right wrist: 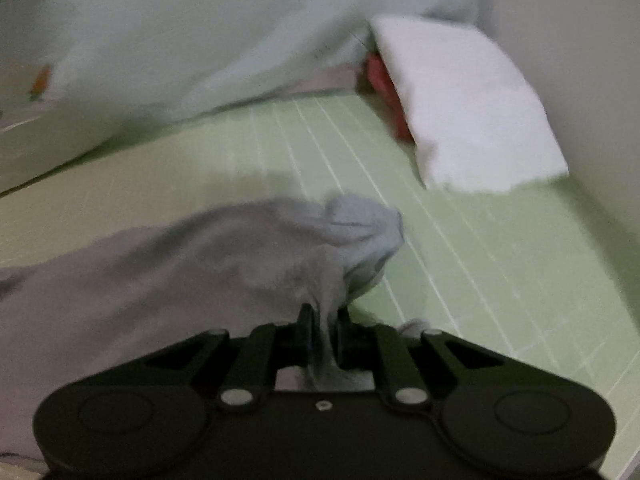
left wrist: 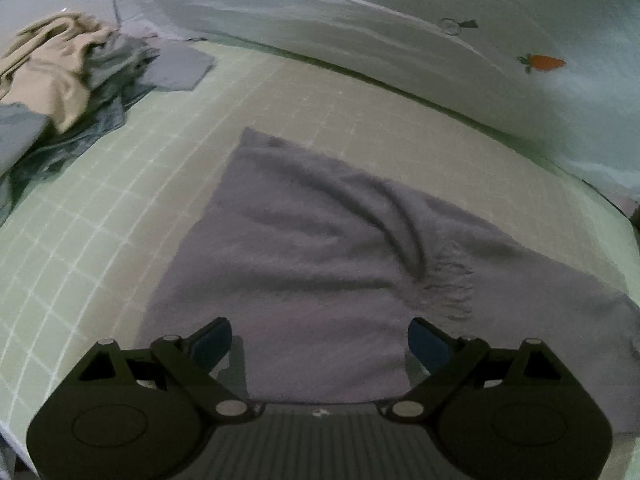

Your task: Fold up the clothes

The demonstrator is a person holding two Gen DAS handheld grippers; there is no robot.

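Both grippers are working over a pale green mat [left wrist: 100,240] ruled with a white grid. We are holding the left gripper [left wrist: 320,340] released, its blue-padded fingers [left wrist: 426,344] spread wide and hovering just above the near edge of a grey-purple fringed scarf [left wrist: 320,240]; nothing is lying between the pads. We are seeing the scarf lying mostly flat across the middle of the mat, with long creases running toward a fringed end [left wrist: 450,292] that is folded back on top of the cloth. In the right wrist view, we are keeping the right gripper [right wrist: 323,328] clenched on a bunched corner of the same scarf [right wrist: 180,264]: the two fingers are pressing together with a strip of cloth passing between them, and the cloth beyond the tips is gathering into a rumpled, raised lump [right wrist: 360,236] that is looking paler and bluer than the rest.

At the far left of the left wrist view, a heap of other garments [left wrist: 68,80], tan and grey-blue, is resting on the mat well apart from the scarf. Behind the mat, a pale bedsheet [left wrist: 400,12] printed with a small orange carrot [left wrist: 544,63] is filling the background. In the right wrist view, a white folded towel [right wrist: 464,108] is lying at the far right corner, partly covering something red [right wrist: 380,76] that is too blurred for us to identify.
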